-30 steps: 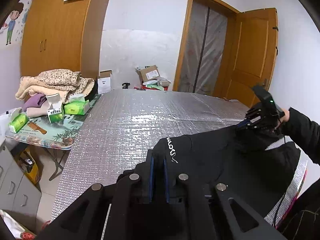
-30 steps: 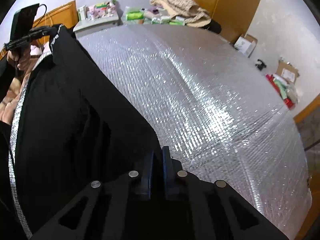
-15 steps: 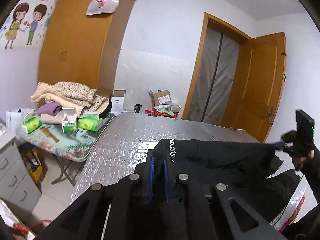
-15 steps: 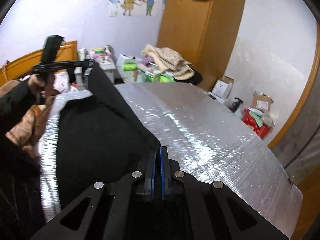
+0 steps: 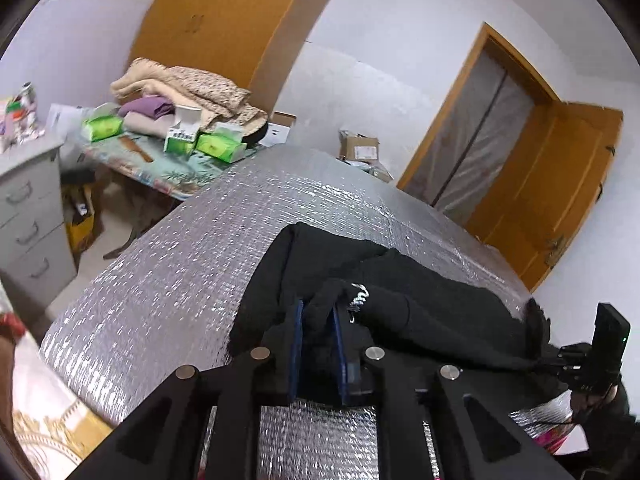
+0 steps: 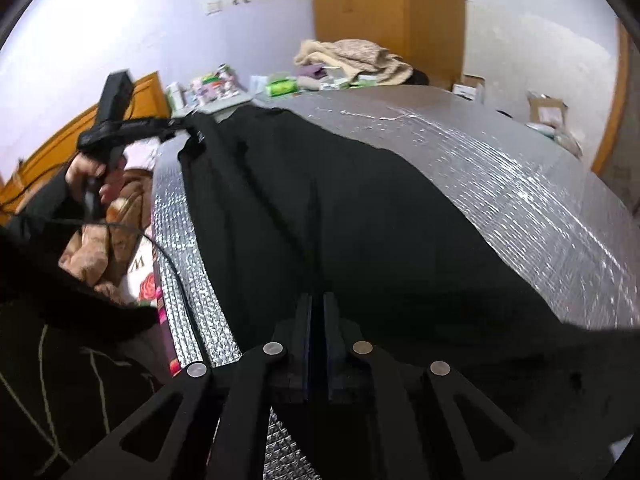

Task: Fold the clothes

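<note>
garment: a black, soft knit top with white lettering near one edge (image 5: 400, 280), lying spread along the near side of the silver quilted foil-covered worktop (image 5: 180, 280), with both ends pinched up off it

left tongs (image 5: 316, 344): clamped narrow on a bunched bit of the black fabric right by the lettering

right tongs (image 6: 316, 340): pads nearly touching, dark cloth caught between them at the other end; also visible from the left camera at the far right (image 5: 560, 360)

how it'll handle: looks floppy and light, zero stiffness, so it sags between the two grips and bunches wherever it's slack. Probably not slippery on that textured foil, more likely to drag and wrinkle. Nothing fragile here.

where to grab: I'd say hems, corners or the shoulder seams, keeping it taut between both hands so a fold line comes out straight. Grabbing mid-panel just makes a lump.

fold state: rumpled, no clean fold that I can make out

surface: shiny, dimpled, wide, lots of bare room beyond the garment

room: bedroom-ish, orange wooden wardrobe (image 5: 216, 32), orange door (image 5: 552, 184), a side table with folded blankets and green tissue packs (image 5: 220, 146), grey drawers (image 5: 28, 208)
</note>
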